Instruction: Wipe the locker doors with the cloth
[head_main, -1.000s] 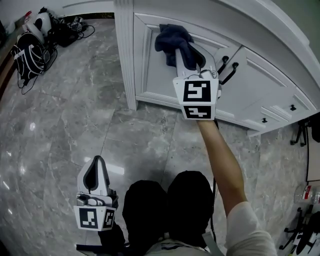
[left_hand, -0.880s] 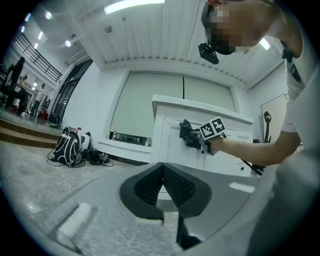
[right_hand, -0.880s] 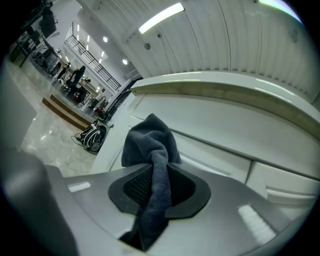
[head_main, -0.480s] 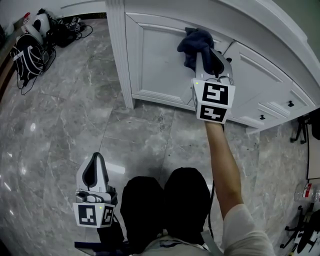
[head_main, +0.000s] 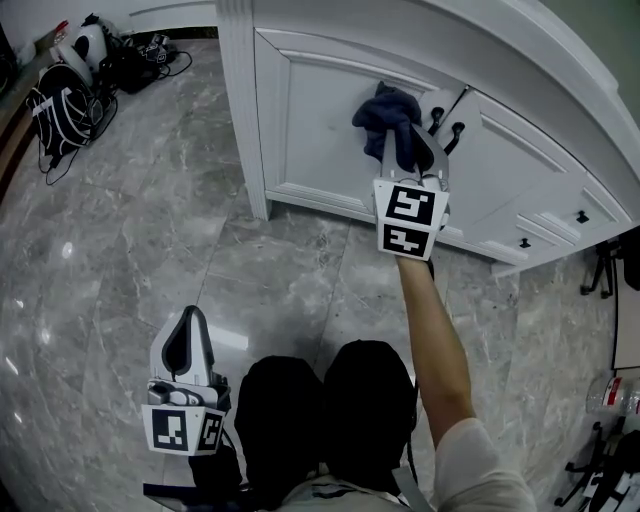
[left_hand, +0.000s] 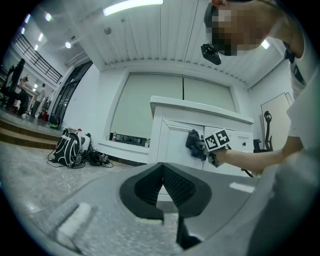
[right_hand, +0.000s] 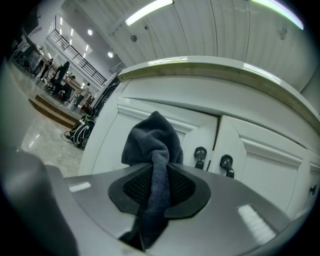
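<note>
Cloth (head_main: 386, 108) sits clamped in right claw (head_main: 403, 150), pressed against the white locker door (head_main: 310, 130); left claw (head_main: 187, 340) hangs low, closed and empty.

We saw a dark blue cloth (head_main: 388, 112), white doors (head_main: 310, 130), black knobs (right_hand: 226, 161) and a grey marbled floor (head_main: 150, 220).

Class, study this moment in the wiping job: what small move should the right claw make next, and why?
Probably slide the cloth leftwards across the left door, pressed flat against it. The right claw is shut on the cloth, which sits bunched at that door's upper right, beside the handles, with most of the panel lying to its left.
</note>
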